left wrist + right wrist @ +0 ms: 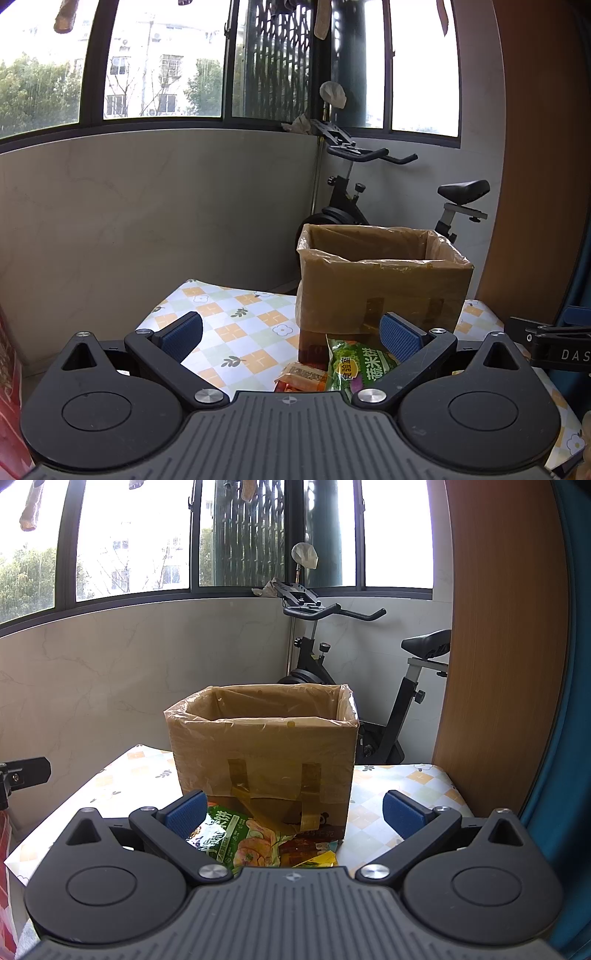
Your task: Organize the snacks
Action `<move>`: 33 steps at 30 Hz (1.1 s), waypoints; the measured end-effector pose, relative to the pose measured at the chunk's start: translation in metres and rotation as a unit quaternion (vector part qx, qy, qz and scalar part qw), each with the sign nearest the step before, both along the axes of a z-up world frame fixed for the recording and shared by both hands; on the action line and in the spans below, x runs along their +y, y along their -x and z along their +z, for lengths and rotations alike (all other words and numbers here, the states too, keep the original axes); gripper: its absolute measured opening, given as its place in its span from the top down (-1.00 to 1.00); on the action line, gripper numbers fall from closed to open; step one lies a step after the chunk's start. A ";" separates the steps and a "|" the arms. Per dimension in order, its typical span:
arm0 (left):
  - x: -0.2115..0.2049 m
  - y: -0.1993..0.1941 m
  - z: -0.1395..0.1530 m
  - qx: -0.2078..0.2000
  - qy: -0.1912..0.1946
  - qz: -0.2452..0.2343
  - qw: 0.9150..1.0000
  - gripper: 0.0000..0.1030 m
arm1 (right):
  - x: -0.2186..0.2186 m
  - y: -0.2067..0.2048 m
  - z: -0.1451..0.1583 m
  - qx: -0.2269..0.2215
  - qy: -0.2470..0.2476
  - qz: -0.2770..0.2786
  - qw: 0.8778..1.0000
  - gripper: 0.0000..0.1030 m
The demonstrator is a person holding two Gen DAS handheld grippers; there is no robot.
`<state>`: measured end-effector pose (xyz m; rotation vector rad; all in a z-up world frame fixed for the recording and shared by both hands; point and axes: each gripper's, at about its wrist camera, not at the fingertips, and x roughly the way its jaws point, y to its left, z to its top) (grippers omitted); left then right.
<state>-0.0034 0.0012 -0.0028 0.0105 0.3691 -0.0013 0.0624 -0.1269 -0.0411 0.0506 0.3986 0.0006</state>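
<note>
Left wrist view: green crinkly foil snack packet (360, 365) lies on checked-cloth bench (236, 325), touching plastic-lined brown cardboard box (380, 291). Likely light, soft, slippery; pinch a sealed edge. Left gripper (291, 330) and right gripper (293, 812): jaws apart, empty.

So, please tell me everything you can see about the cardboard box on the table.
The cardboard box is brown, upright and open on top, lined with a thin clear plastic bag folded over its rim. Yellowish tape strips run down its front. It stands on the checked tablecloth, and snack packets lie against its front base. Its inside is hidden.
</note>
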 end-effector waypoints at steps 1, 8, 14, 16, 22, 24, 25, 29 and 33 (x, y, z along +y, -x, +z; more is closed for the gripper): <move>0.001 0.000 0.000 0.002 0.003 -0.001 1.000 -1.00 | 0.000 0.000 0.000 0.001 0.000 0.000 1.000 -1.00; 0.004 -0.007 -0.005 0.004 -0.007 0.008 1.000 -1.00 | -0.005 -0.002 -0.009 0.000 -0.009 -0.001 1.000 -1.00; 0.019 -0.024 -0.024 0.010 -0.013 0.036 0.999 -1.00 | -0.013 -0.014 -0.032 0.006 -0.014 -0.005 1.000 -1.00; 0.024 -0.031 -0.033 0.017 -0.003 0.041 0.999 -0.99 | -0.015 -0.021 -0.043 0.017 -0.016 -0.006 1.000 -1.00; 0.034 -0.052 -0.069 0.058 0.032 0.040 0.997 -0.97 | -0.017 -0.037 -0.079 0.038 -0.005 0.005 0.999 -1.00; 0.036 -0.057 -0.082 0.074 0.035 0.034 0.996 -0.96 | -0.017 -0.042 -0.091 0.044 0.008 0.009 0.999 -1.00; 0.035 -0.060 -0.087 0.080 0.035 0.032 0.996 -0.95 | -0.017 -0.044 -0.096 0.046 0.016 0.010 0.999 -1.00; 0.031 -0.068 -0.109 0.100 0.035 0.019 0.994 -0.88 | -0.015 -0.050 -0.117 0.056 0.048 0.025 0.997 -1.00; 0.029 -0.068 -0.122 0.108 0.035 0.009 0.994 -0.88 | -0.013 -0.054 -0.135 0.065 0.086 0.047 0.993 -1.00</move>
